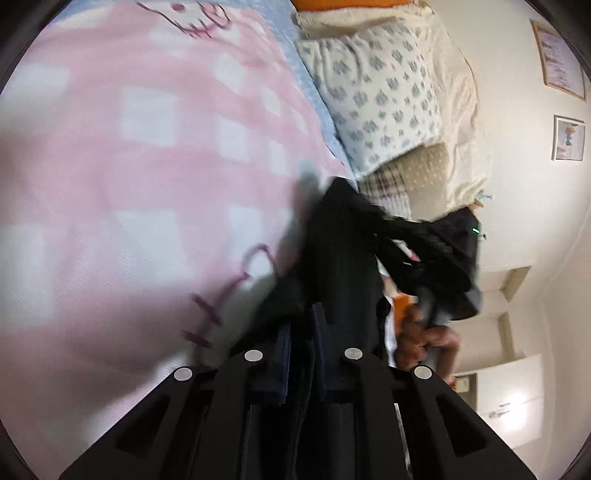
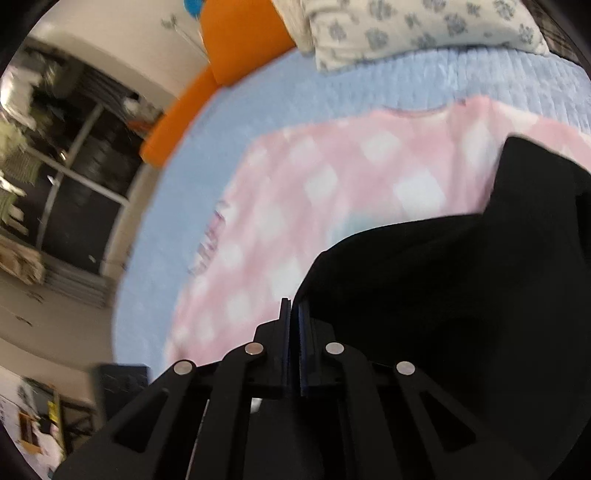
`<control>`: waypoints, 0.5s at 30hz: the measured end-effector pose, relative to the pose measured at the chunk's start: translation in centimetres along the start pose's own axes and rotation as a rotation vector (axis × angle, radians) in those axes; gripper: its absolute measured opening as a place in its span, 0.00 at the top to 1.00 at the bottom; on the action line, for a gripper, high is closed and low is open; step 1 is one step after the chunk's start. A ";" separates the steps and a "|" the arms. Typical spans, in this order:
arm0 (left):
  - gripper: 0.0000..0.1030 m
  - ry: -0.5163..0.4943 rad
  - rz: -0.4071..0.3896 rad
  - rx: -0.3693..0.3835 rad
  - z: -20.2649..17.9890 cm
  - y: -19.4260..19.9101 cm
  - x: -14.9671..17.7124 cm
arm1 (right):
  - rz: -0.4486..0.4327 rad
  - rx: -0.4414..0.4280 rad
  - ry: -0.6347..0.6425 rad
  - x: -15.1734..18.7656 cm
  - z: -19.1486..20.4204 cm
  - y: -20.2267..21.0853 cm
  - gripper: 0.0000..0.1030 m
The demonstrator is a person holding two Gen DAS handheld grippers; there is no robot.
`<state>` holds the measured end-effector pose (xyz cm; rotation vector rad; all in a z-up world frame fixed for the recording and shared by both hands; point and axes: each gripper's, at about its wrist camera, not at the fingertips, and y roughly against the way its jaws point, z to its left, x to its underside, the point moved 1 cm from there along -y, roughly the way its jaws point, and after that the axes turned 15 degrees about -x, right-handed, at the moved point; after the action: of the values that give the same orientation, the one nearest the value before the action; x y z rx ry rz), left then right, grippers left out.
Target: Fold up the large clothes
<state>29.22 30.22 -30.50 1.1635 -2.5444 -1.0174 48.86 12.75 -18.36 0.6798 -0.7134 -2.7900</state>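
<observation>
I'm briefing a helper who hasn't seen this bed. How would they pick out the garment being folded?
Start at the bed with the light blue quilt and the flower-print pillow at its head. A pink-and-white checked blanket lies on the quilt, and over its near side hangs the black garment. It is the only dark cloth on the bed, and both grippers are shut on it.

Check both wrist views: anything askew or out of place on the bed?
Only the black garment looks odd: it hangs bunched between the left gripper and right gripper, not spread flat. The pink checked blanket lies flat and the floral pillow is undisturbed.
</observation>
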 end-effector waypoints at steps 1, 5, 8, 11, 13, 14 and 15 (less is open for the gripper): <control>0.85 0.024 -0.012 0.004 0.8 0.2 -0.1 | -0.017 0.003 0.000 -0.3 0.1 0.5 0.96; 0.86 0.100 -0.030 0.030 3.8 0.7 -0.1 | -0.076 0.059 -0.028 -1.6 -1.5 2.4 0.96; 0.86 0.104 -0.049 0.035 4.8 0.4 0.3 | -0.112 0.097 -0.079 -1.9 -4.0 3.2 0.96; 0.85 0.081 -0.065 0.021 4.3 0.5 0.2 | -0.102 0.153 -0.101 -1.1 -6.0 3.3 0.95; 0.84 0.089 -0.057 0.041 4.5 0.9 0.3 | -0.082 0.163 -0.061 -0.2 -5.7 4.0 0.93; 0.81 0.096 -0.057 0.040 4.5 1.2 0.4 | -0.066 0.175 -0.017 0.6 -4.7 4.7 0.93; 0.69 0.098 -0.075 0.021 4.4 2.0 0.5 | -0.050 0.165 0.017 1.4 -3.9 5.3 0.93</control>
<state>25.84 33.02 -32.54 1.2897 -2.4584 -0.9270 49.80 6.12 -19.38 0.7595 -0.9447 -2.7884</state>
